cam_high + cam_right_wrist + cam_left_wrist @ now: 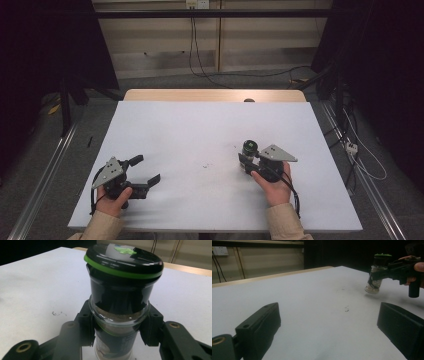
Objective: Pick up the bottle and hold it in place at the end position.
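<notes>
At the left of the high view the left gripper (145, 170) lies low on the white table (200, 130) near its front edge, held by the person's left hand (112, 200), its jaws spread wide with nothing between them. In the left gripper view the same two black jaws stand far apart over bare white surface. A few small dark specks (206, 164) lie on the table about midway between the two grippers; nothing else stands between them. Past the far edge of the white sheet a strip of pale wood (215, 95) shows, and cables (200, 70) hang down the wall behind.

Further right, the right gripper (246, 162) is clamped on a spice jar (249, 150), its jaws pressed to the glass body just below the shoulder. The jar stands right of the table's middle, upright or nearly so, its long axis vertical, lid up. It has clear glass, a brownish powder inside, a dark label band and a black lid (123, 258) with a green ring. Green marks on the lid and pale print on the label are too blurred to read. The right hand (274, 185) grips the tool from the person's side
</notes>
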Demonstrator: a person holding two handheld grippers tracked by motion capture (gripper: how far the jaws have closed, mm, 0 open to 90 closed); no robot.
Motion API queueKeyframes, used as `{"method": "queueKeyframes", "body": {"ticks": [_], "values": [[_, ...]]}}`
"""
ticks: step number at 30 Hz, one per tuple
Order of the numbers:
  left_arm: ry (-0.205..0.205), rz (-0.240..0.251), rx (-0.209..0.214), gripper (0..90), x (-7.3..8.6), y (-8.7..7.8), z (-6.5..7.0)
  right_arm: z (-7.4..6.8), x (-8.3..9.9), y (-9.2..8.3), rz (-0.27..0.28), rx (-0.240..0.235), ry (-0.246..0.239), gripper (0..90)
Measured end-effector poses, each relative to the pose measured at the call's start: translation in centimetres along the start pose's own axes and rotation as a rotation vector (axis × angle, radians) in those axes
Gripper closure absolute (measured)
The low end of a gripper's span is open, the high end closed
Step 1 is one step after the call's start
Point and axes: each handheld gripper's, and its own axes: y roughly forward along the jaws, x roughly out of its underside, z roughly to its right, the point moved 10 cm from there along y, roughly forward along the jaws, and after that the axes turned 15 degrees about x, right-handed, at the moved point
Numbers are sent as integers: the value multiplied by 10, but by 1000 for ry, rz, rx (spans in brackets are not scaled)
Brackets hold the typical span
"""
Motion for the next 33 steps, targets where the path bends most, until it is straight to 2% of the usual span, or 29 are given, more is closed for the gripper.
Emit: {"method": "queueKeyframes", "body": {"ticks": [17,19,33], "values": [[9,1,2,48,-1,-1,-1,-21,-9,18,-5,-25,-32,538],[0,7,2,48,-1,-1,0,-23,-10,20,-3,-28,-28,538],[7,2,6,49,-1,0,1,-40,-20,34,1,-49,-37,538]]}}
